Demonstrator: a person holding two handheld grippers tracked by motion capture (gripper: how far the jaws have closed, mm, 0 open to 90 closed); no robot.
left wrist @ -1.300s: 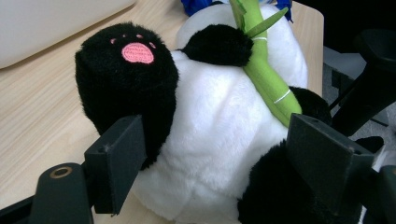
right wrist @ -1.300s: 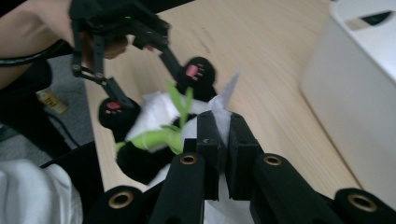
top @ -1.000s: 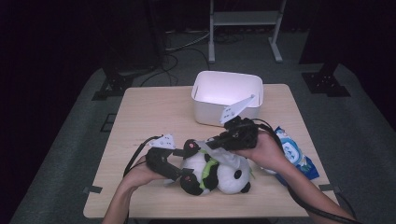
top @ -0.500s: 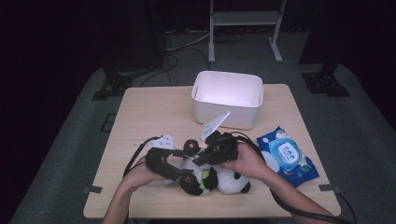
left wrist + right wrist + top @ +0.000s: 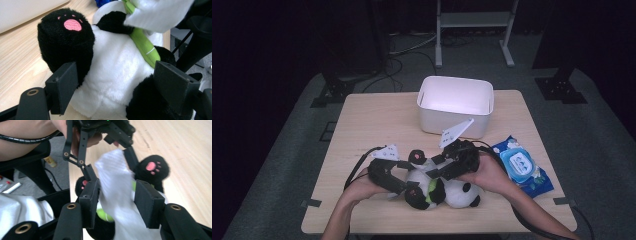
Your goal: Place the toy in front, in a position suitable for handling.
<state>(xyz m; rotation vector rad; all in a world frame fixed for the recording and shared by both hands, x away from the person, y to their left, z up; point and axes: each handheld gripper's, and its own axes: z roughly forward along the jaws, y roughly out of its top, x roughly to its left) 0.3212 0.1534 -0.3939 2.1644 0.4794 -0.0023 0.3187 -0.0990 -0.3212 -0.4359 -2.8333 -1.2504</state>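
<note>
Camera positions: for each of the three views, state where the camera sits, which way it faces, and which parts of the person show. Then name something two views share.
High view: above the person's side, facing forward and down on the table; both forearms, left gripper and right gripper show.
Left gripper view: on the left gripper, facing the plush panda between its jaws.
Right gripper view: on the right gripper, facing a white wipe between its just-opening jaws; a hand shows above.
Shared: the panda's pink-padded paw.
</note>
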